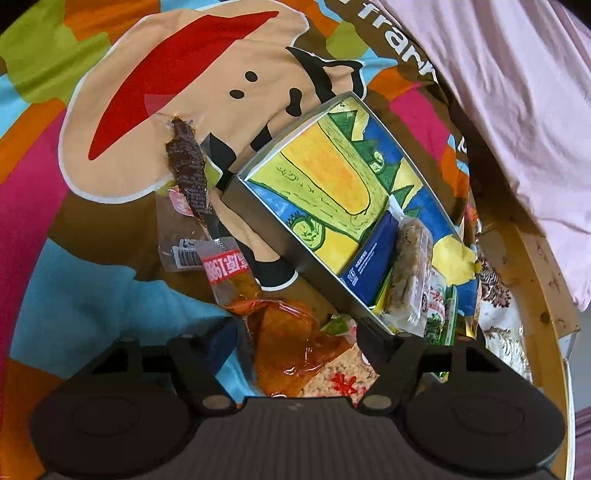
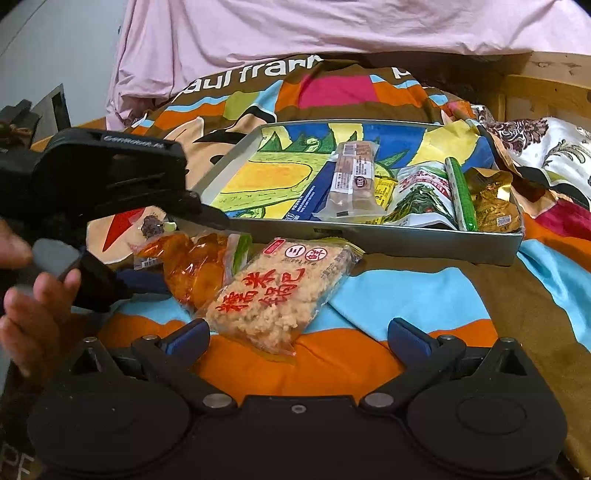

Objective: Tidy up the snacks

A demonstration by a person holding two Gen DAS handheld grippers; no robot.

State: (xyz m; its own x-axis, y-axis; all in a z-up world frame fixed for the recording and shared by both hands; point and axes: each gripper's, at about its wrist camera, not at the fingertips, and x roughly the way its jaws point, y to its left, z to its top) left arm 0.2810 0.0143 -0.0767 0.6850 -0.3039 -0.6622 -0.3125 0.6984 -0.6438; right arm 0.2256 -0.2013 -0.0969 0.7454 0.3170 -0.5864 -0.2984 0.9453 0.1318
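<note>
A metal tin (image 2: 406,245) with a drawn lining lies on the bedspread and holds several snack packs at its right end; it also shows in the left wrist view (image 1: 258,221). In front of it lie an orange snack bag (image 2: 192,269) and a rice cracker pack (image 2: 273,295). My left gripper (image 1: 295,339) is open around the orange bag (image 1: 291,343), and it shows from the side in the right wrist view (image 2: 173,251). A dark snack strip (image 1: 188,166) and a clear packet (image 1: 177,240) lie farther left. My right gripper (image 2: 297,332) is open and empty, just short of the rice cracker pack.
A colourful cartoon bedspread (image 2: 443,295) covers the bed. A pink sheet (image 2: 332,29) lies behind it. A wooden bed frame (image 2: 546,85) and a floral cloth (image 2: 546,144) are at the right. A bare hand (image 2: 33,306) holds the left gripper.
</note>
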